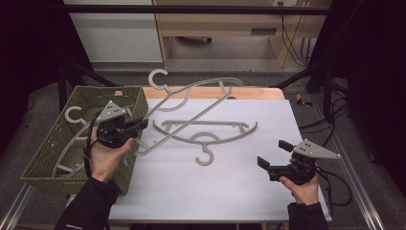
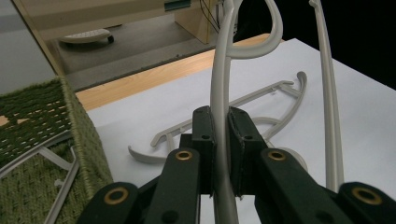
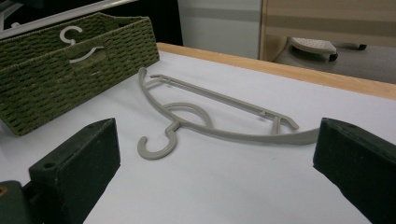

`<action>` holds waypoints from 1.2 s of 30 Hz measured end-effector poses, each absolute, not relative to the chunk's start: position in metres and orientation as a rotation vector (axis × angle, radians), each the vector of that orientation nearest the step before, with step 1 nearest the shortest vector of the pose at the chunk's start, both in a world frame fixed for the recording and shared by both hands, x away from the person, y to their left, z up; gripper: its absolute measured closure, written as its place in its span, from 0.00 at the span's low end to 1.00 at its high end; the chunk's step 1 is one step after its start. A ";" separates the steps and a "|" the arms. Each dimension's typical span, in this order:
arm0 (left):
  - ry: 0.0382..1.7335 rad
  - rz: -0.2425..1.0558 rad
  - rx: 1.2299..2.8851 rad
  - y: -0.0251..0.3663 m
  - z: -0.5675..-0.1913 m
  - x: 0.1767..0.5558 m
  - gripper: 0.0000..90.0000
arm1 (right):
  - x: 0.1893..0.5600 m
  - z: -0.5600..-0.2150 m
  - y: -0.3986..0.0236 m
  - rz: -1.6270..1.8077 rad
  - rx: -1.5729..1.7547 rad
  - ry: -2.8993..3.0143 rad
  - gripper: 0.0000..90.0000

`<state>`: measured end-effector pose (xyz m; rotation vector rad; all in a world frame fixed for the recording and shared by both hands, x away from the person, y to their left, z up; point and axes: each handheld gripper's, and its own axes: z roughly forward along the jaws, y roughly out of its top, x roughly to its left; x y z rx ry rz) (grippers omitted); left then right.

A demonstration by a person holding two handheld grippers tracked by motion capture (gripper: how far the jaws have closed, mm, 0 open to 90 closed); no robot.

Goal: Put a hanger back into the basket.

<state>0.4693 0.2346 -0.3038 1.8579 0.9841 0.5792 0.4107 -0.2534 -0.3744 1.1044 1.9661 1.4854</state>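
My left gripper [image 1: 142, 123] is shut on one arm of a grey plastic hanger [image 1: 215, 103], which hangs tilted above the table, its hook [image 1: 158, 79] toward the far edge. In the left gripper view the jaws [image 2: 222, 116] pinch that hanger's arm [image 2: 219, 84] between their pads. A second grey hanger [image 1: 206, 132] lies flat on the white table top, hook toward me. My right gripper [image 1: 274, 153] rests open near the table's right front, nothing between its jaws [image 3: 217, 135]; the flat hanger [image 3: 261, 138] lies beyond them.
A green woven basket [image 1: 72, 179] stands at the table's left edge with another grey hanger [image 1: 72, 115] inside it; its wall [image 3: 56, 88] is beside the flat hanger. A wooden strip [image 1: 249, 92] borders the far edge. Black cables hang at the right.
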 end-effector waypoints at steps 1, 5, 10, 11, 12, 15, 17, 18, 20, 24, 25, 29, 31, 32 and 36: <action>0.984 0.591 1.866 0.238 -0.303 0.469 0.91 | 0.411 -0.374 -0.253 1.485 1.104 1.967 0.01; 0.989 0.633 1.874 0.255 -0.298 0.467 0.91 | 0.411 -0.374 -0.254 1.486 1.103 1.968 0.01; 1.012 0.661 1.849 0.282 -0.293 0.464 0.91 | 0.411 -0.375 -0.253 1.484 1.105 1.966 0.01; 1.016 0.661 1.844 0.286 -0.292 0.464 0.91 | 0.411 -0.375 -0.253 1.482 1.108 1.967 0.01; 1.019 0.661 1.841 0.288 -0.292 0.463 0.91 | 0.411 -0.375 -0.253 1.479 1.105 1.970 0.01; 1.026 0.666 1.835 0.299 -0.292 0.462 0.91 | 0.411 -0.375 -0.253 1.478 1.101 1.972 0.01; 1.027 0.671 1.840 0.306 -0.291 0.461 0.91 | 0.411 -0.375 -0.253 1.478 1.103 1.973 0.01; 1.028 0.676 1.838 0.310 -0.291 0.460 0.91 | 0.411 -0.375 -0.253 1.478 1.103 1.973 0.01; 1.035 0.687 1.829 0.318 -0.290 0.459 0.91 | 0.411 -0.375 -0.252 1.479 1.105 1.973 0.01; 1.044 0.713 1.838 0.335 -0.290 0.458 0.91 | 0.412 -0.376 -0.252 1.474 1.105 1.978 0.01; 1.046 0.721 1.842 0.340 -0.290 0.458 0.91 | 0.412 -0.376 -0.252 1.475 1.106 1.977 0.01; 1.053 0.753 1.865 0.360 -0.291 0.458 0.91 | 0.412 -0.376 -0.252 1.472 1.106 1.976 0.01; 1.070 0.762 1.868 0.370 -0.292 0.459 0.91 | 0.412 -0.376 -0.252 1.473 1.107 1.977 0.01; 1.075 0.768 1.872 0.375 -0.294 0.460 0.91 | 0.412 -0.376 -0.252 1.476 1.108 1.977 0.01; 1.108 0.776 1.883 0.390 -0.298 0.463 0.91 | 0.412 -0.377 -0.251 1.474 1.113 1.976 0.01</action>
